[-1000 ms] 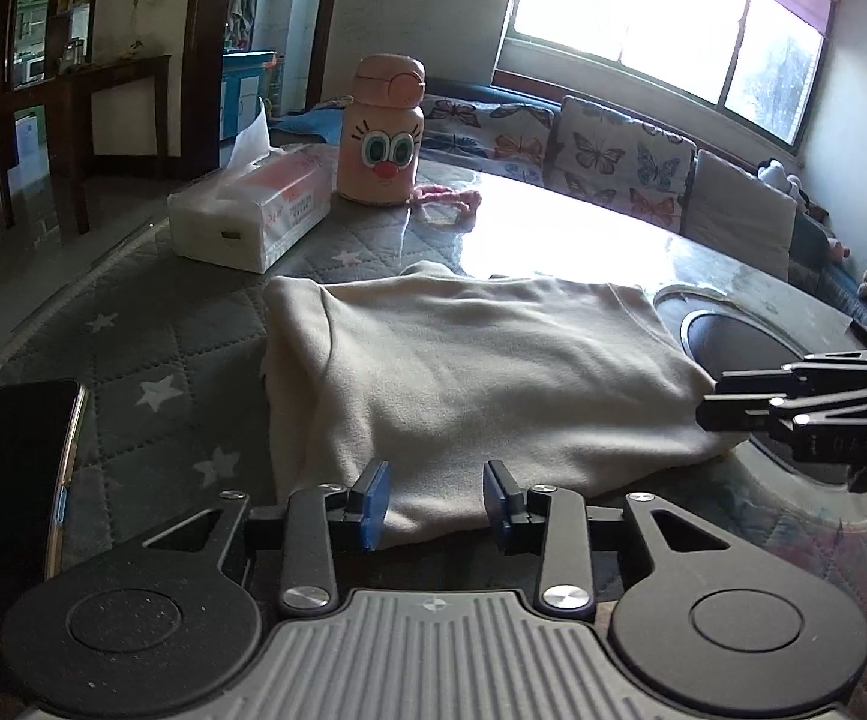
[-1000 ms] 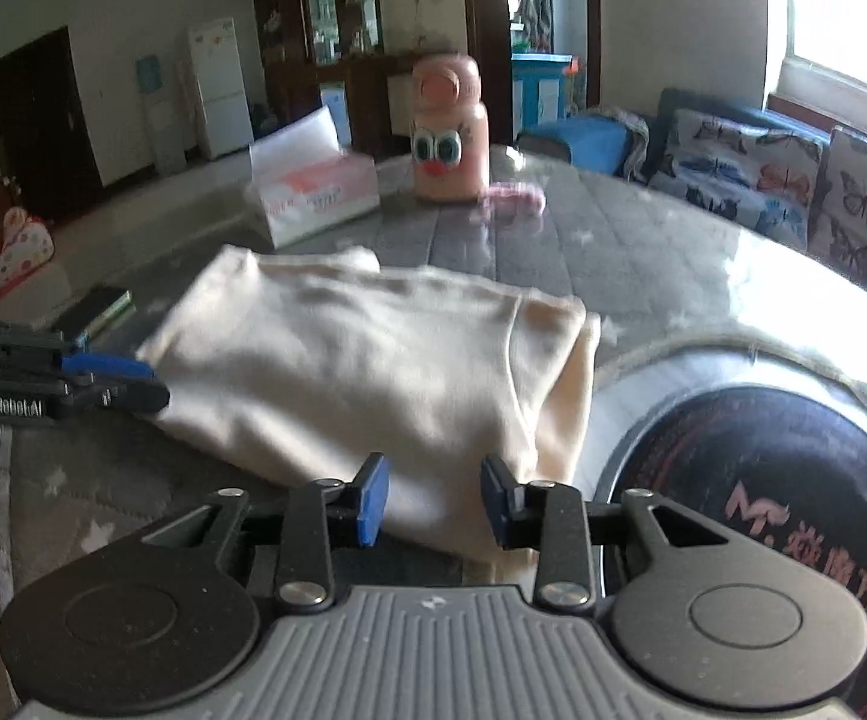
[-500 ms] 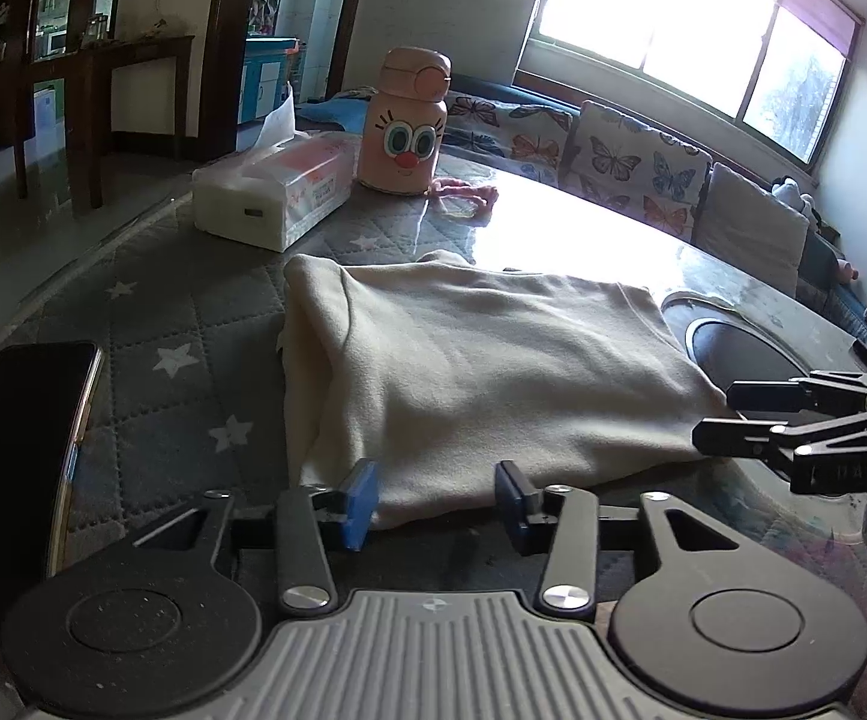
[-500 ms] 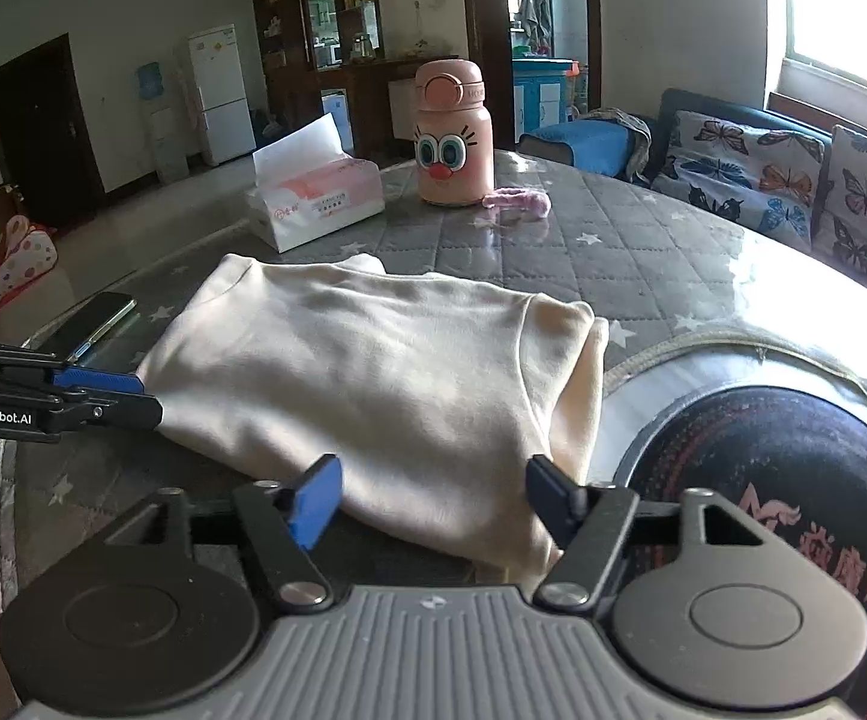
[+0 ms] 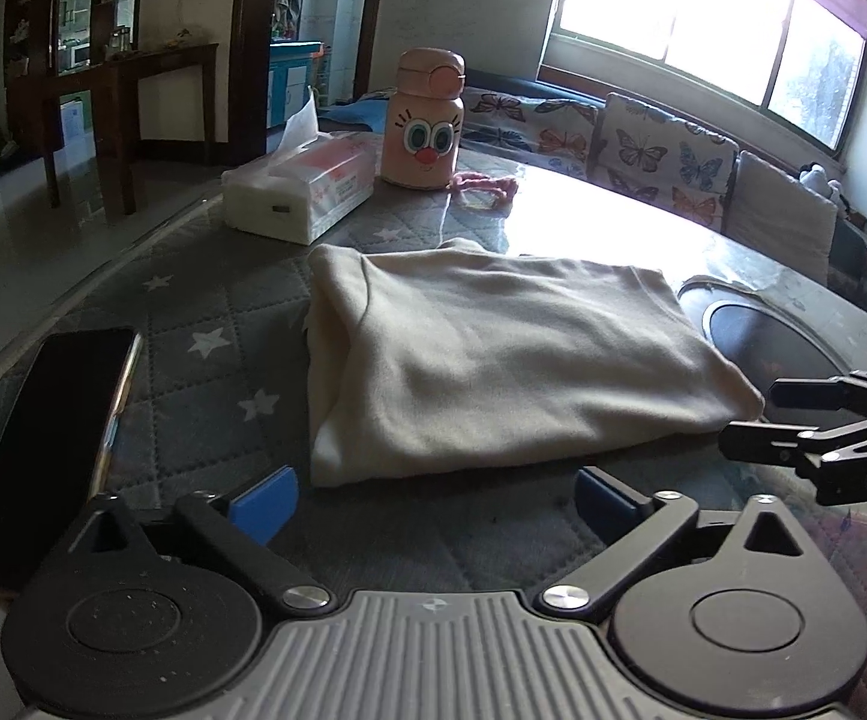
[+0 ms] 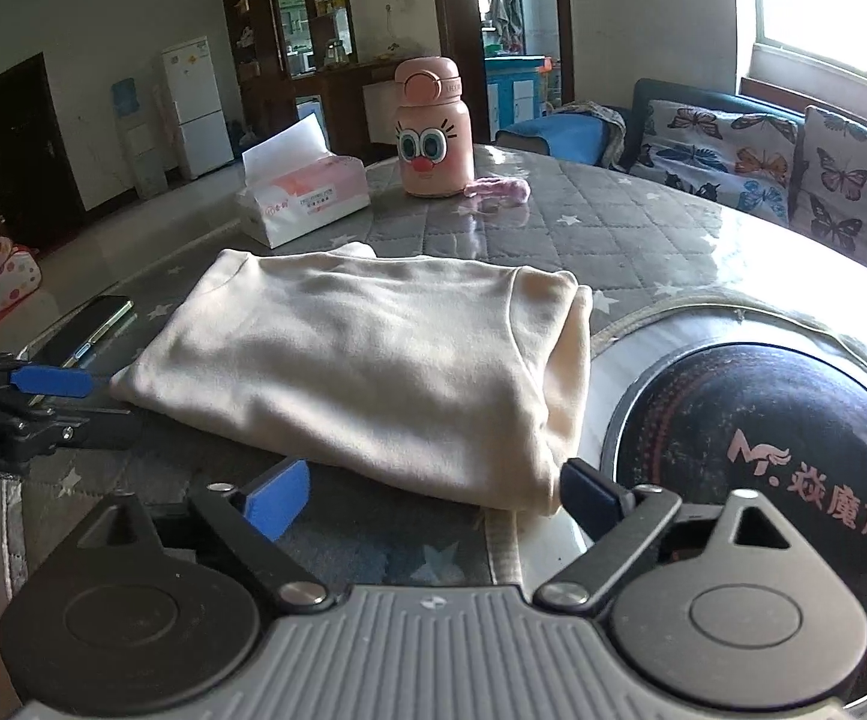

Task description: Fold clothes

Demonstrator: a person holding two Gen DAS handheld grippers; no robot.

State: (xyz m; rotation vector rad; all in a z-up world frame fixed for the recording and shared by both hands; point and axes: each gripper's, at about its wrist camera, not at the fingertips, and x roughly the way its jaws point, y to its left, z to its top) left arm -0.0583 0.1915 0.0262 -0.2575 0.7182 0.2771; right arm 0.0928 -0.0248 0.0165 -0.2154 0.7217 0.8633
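Cream folded garment (image 5: 493,360) just beyond spread fingers (image 5: 265,501), untouched.

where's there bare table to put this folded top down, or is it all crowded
Bare quilted mat lies between the phone and the folded top, and beyond the top's far edge toward the window. It is crowded at the far left, where tissue box, pink bottle and pink hair tie cluster.

Daylit from blown-out windows (image 5: 709,12). Glare across the glossy table (image 5: 583,222). Sharp throughout, with fisheye bending at frame edges.
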